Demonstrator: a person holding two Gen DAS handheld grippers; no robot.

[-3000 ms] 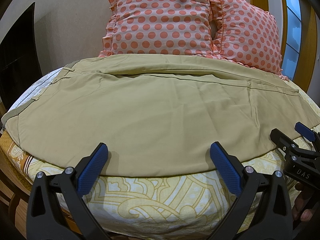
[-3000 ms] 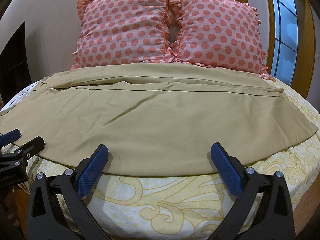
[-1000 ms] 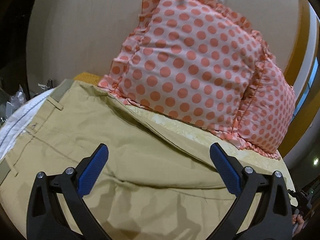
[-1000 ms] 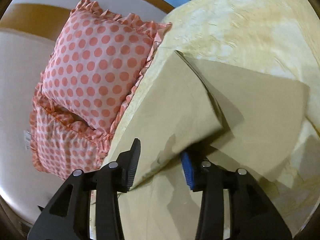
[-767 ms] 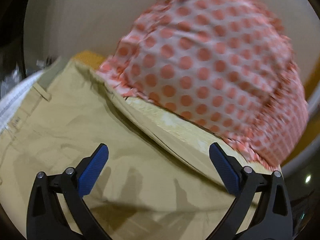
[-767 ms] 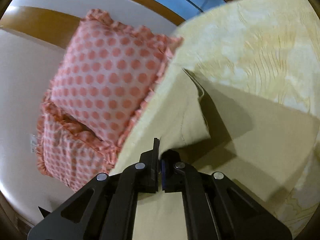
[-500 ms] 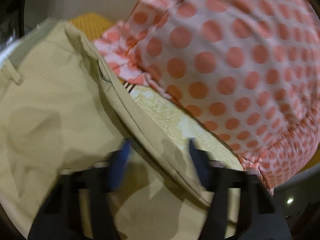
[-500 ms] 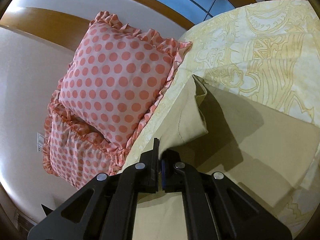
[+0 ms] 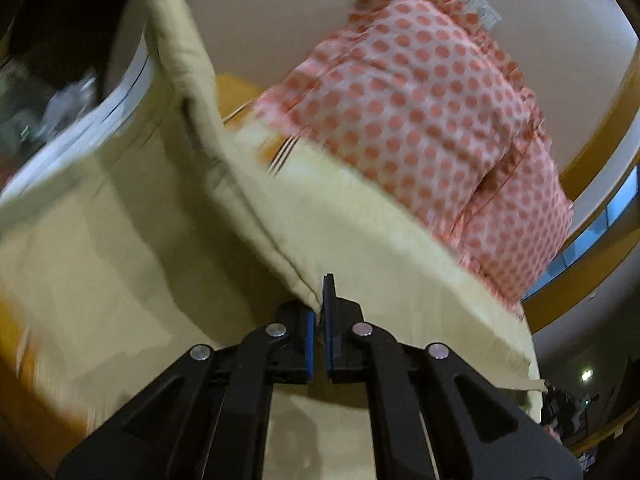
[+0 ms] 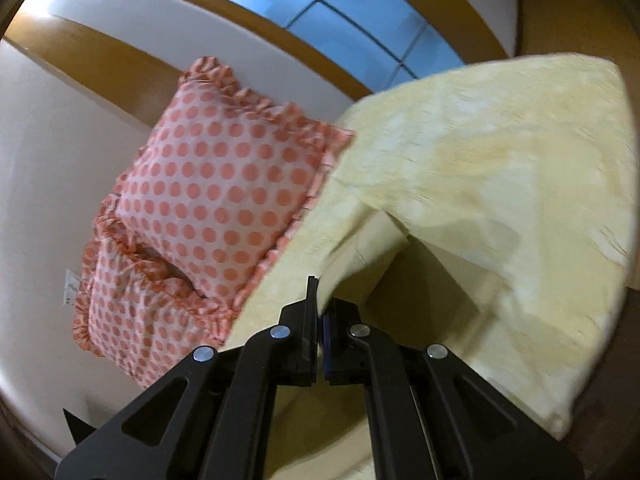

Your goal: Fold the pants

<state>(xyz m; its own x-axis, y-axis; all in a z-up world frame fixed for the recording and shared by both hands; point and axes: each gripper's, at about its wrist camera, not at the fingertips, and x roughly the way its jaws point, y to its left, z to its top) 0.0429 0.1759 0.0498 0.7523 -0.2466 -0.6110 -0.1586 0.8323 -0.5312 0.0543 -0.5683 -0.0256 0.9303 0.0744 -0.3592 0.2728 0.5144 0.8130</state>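
The khaki pants (image 9: 120, 240) lie across the bed. My left gripper (image 9: 319, 312) is shut on the far edge of the pants near the waistband and lifts it; the fabric rises in a ridge to the upper left. My right gripper (image 10: 320, 300) is shut on the far edge of the pants (image 10: 360, 256) near the leg hem and lifts that corner off the bed. The rest of the pants below both grippers is hidden by the gripper bodies.
Two pink polka-dot pillows (image 9: 420, 120) (image 10: 208, 200) stand against the wall at the head of the bed. The yellow patterned bedsheet (image 10: 500, 160) lies under the pants. A window (image 10: 340, 4) with a wooden frame is behind. Dark clutter (image 9: 48, 80) lies at the bed's left.
Both grippers went from open at the near edge to the far edge of the pants. The right shut first, then the left. Both have now raised the cloth off the bed.
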